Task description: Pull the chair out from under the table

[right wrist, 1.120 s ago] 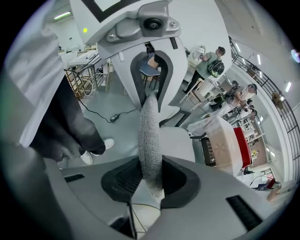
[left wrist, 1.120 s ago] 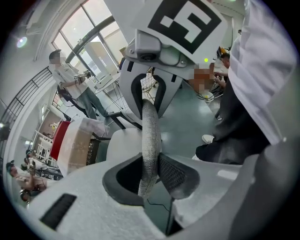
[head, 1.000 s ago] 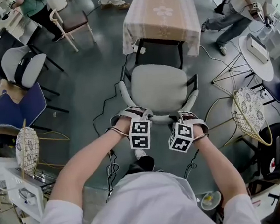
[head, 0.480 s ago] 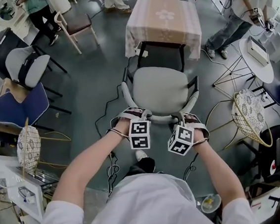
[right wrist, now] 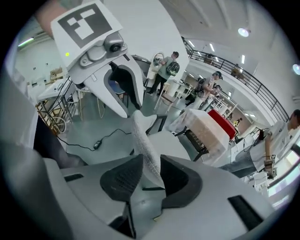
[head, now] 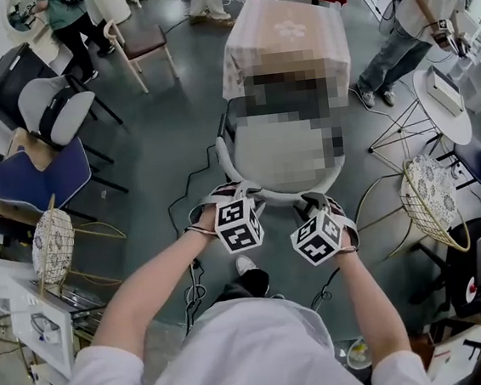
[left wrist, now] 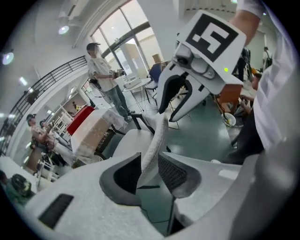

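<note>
The cloth-covered counter (head: 285,29) is seen at the far side of the grey floor (head: 159,145). The chair (left wrist: 127,140) is found directly in front of it, with the seat facing the counter and the curved backrest (head: 277,197) turned toward the person. Most of the seat is judged to be drawn clear of the cloth; whether its far edge lies under the counter cannot be told. The pull is therefore judged to be well under way but not finished. More backing away is needed before the chair stands free, and the grip is then to be let go.

The backrest's top rim is held at two places. The left hand-held gripper (head: 245,194) is closed on the rim left of centre; its jaws have just been opening a little, yet the rim is kept between the pads. The right hand-held gripper (head: 311,201) is clamped on the rim right of centre, its jaws having just been closing onto it.
</note>
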Motion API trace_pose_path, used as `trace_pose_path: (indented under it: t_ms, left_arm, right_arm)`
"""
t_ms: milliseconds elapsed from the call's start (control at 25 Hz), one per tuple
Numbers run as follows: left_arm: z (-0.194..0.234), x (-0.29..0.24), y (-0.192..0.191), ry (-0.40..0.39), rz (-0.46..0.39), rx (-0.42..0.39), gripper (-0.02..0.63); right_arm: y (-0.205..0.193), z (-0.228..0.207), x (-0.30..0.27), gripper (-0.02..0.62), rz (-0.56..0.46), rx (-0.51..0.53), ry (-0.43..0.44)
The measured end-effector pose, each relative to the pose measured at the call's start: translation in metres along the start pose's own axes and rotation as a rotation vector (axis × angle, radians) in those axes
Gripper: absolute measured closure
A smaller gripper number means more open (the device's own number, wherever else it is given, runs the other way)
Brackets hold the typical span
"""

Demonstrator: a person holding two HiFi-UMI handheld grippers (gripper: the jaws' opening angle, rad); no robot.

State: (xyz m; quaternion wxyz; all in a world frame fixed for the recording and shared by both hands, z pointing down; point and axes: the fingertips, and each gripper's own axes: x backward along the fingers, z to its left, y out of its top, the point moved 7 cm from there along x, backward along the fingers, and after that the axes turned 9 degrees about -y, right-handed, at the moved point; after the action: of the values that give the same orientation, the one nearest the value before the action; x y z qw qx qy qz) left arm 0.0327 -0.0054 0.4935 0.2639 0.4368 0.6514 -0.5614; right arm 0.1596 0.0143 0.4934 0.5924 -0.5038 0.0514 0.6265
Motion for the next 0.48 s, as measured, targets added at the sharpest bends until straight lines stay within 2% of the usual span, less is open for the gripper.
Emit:
trace_pose_path:
  t_ms: [80, 280, 480]
  left_arm:
    - [-0.005, 0.005, 0.004, 0.016, -0.045, 0.064, 0.491]
    - [-0.021, 0.021, 0.018, 0.036, -0.227, 0.285, 0.491]
    - [-0.028, 0.037, 0.028, 0.075, -0.363, 0.491, 0.520]
  right_arm:
    - [0.001, 0.002, 0.006, 0.499, -0.019, -0.053, 0.005]
    - [0.005, 0.005, 0.023, 0.537, -0.094, -0.304, 0.030]
    - [0.009, 0.007, 0.043, 0.568, -0.150, -0.449, -0.001]
